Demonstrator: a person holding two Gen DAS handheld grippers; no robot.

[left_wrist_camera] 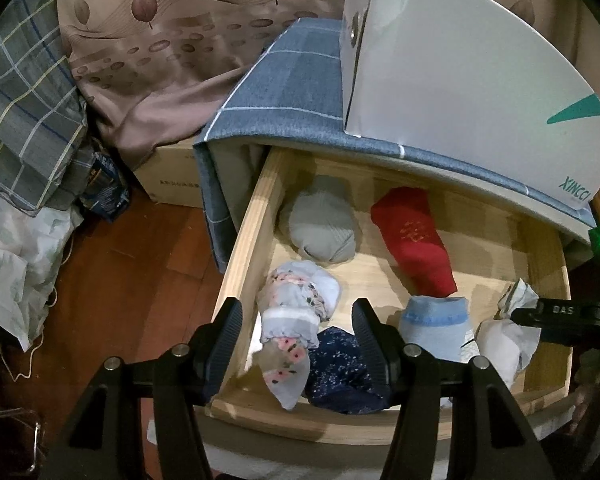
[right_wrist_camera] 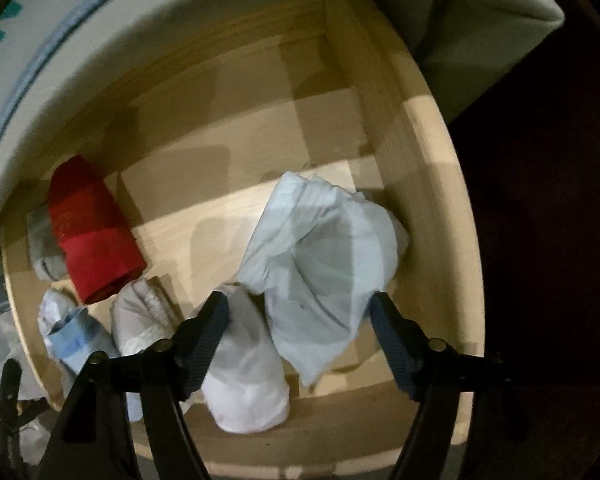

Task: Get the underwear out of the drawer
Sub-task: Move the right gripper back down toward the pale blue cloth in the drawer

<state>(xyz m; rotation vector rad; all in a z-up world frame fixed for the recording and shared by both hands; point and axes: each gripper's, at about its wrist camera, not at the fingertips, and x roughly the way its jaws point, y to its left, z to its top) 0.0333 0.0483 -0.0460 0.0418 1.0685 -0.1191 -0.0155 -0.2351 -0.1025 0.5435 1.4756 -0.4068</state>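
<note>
The wooden drawer (left_wrist_camera: 242, 248) stands pulled out, with several rolled pieces of underwear inside. At the back lie a grey roll (left_wrist_camera: 320, 224) and a red roll (left_wrist_camera: 412, 240). Nearer the front are a pale floral piece (left_wrist_camera: 292, 308), a navy flowered piece (left_wrist_camera: 340, 372), a light blue piece (left_wrist_camera: 436, 324) and a white piece (left_wrist_camera: 504, 340). My left gripper (left_wrist_camera: 298, 344) hangs open above the floral and navy pieces, touching neither. My right gripper (right_wrist_camera: 298, 316) points down into the drawer's right side, open, with a crumpled pale piece (right_wrist_camera: 320, 256) and a white roll (right_wrist_camera: 248, 368) between its fingers.
A white box (left_wrist_camera: 460, 60) sits on the blue-grey checked cloth (left_wrist_camera: 284, 92) that covers the cabinet top, overhanging the drawer's back. Left of the cabinet are a cardboard box (left_wrist_camera: 172, 176), a brown leaf-print fabric (left_wrist_camera: 152, 40), plaid bedding (left_wrist_camera: 24, 112) and plastic bags (left_wrist_camera: 16, 264) on the wooden floor.
</note>
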